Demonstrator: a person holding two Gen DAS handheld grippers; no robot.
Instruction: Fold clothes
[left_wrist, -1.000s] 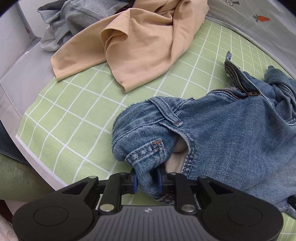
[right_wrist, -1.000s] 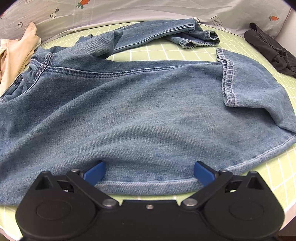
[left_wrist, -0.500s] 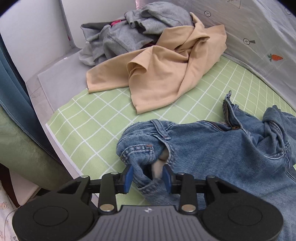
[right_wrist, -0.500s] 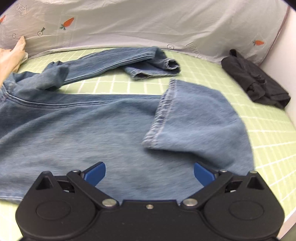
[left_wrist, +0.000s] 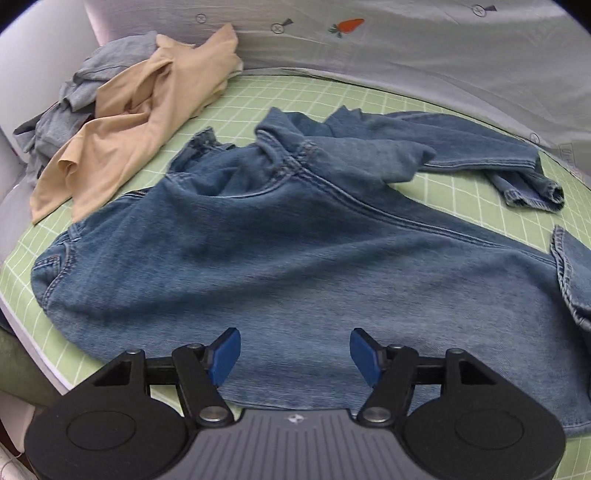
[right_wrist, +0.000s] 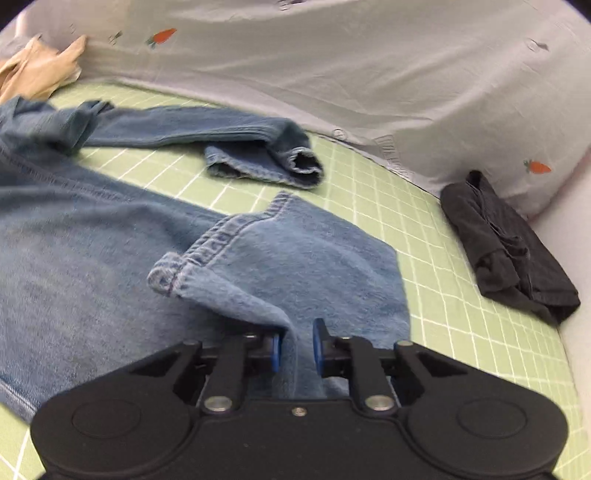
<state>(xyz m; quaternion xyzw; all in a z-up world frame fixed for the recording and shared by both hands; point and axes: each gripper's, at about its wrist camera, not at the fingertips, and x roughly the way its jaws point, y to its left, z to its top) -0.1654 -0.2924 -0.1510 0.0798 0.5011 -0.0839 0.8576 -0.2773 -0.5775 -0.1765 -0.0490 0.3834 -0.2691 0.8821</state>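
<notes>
Blue jeans (left_wrist: 295, 258) lie spread on the green checked mat (left_wrist: 325, 96), waist at the left, one leg bent off toward the far right. My left gripper (left_wrist: 295, 354) is open and empty, hovering over the near edge of the jeans. In the right wrist view the jeans (right_wrist: 92, 266) have a leg end folded back, its hem (right_wrist: 221, 236) facing up. My right gripper (right_wrist: 295, 345) is shut on a pinch of that folded leg fabric. The other leg's cuff (right_wrist: 291, 162) lies farther back.
A tan garment (left_wrist: 140, 110) lies on grey clothes (left_wrist: 74, 96) at the mat's far left. A folded black garment (right_wrist: 506, 251) lies at the mat's right edge. A grey sheet with carrot prints (right_wrist: 369, 74) rises behind the mat.
My left gripper let go of the jeans' waist corner, opened and moved right over the jeans. My right gripper shifted right and closed on the folded leg end.
</notes>
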